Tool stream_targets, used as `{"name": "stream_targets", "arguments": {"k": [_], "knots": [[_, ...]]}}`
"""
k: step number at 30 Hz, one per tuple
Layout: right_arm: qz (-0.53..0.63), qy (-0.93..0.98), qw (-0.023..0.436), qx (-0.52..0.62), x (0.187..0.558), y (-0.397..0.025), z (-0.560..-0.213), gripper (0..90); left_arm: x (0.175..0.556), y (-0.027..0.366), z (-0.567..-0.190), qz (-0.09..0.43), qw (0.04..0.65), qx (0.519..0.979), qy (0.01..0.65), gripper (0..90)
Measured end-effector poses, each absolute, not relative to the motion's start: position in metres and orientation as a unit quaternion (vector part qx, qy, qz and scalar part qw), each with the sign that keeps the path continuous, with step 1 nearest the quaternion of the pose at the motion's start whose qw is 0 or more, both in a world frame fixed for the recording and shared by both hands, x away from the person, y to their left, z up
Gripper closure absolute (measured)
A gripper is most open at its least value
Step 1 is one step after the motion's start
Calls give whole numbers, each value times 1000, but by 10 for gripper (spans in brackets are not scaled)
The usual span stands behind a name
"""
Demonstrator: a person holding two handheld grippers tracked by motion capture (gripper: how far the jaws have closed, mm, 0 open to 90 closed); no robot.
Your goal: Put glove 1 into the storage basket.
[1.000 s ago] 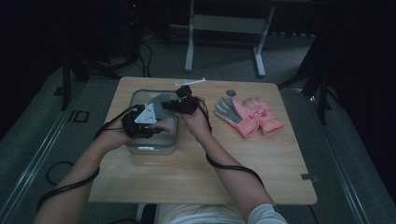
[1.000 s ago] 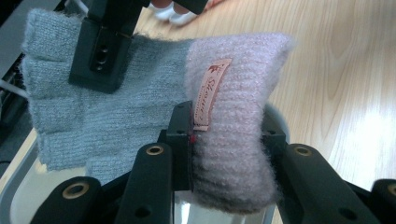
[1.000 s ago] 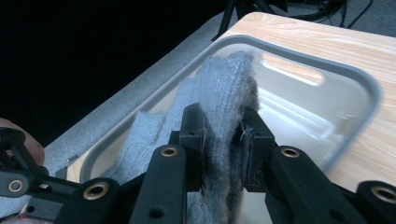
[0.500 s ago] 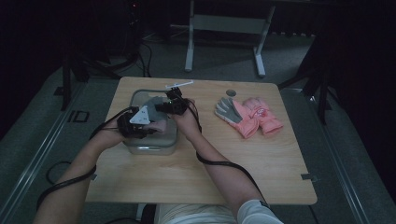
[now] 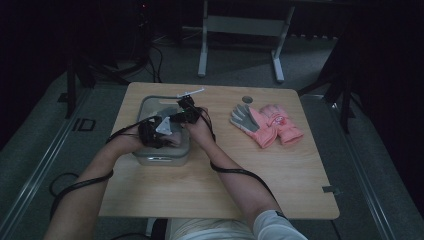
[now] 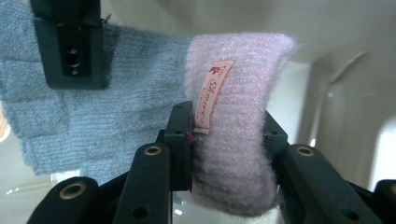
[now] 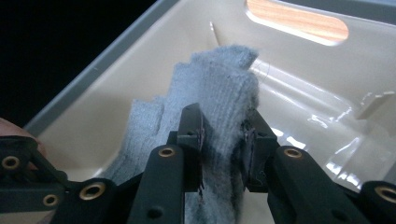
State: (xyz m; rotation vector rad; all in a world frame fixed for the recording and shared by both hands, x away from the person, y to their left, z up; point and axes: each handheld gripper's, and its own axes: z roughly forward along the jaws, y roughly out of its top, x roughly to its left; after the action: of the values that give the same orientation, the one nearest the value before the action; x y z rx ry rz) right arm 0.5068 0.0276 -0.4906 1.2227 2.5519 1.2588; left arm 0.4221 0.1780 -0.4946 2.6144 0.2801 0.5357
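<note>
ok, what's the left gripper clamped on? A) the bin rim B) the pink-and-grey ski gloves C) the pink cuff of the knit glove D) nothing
C: in the left gripper view the left gripper has its jaws shut on the pink cuff of the knit glove.

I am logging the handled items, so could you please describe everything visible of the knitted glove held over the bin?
The knitted glove looks woollen: a grey-blue body with a pale pink ribbed cuff bearing a small sewn label. It is held stretched inside the plastic bin. The left gripper clamps the cuff, and the right gripper clamps the grey finger end.
</note>
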Motion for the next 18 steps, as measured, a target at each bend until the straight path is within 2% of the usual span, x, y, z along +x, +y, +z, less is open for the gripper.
{"name": "stream_targets", "arguments": {"k": [4,8,14,18], "knots": [[401,826,27,396,509,29,-491,714,426,177,-495,194,223,950,98,651],[393,824,42,405,512,27,-489,654,431,174,-498,185,211,955,100,644],[389,821,56,414,515,17,-489,649,438,169,-504,166,172,966,97,629],[403,816,50,412,513,11,-483,607,438,170,-502,160,180,964,114,543]]}}
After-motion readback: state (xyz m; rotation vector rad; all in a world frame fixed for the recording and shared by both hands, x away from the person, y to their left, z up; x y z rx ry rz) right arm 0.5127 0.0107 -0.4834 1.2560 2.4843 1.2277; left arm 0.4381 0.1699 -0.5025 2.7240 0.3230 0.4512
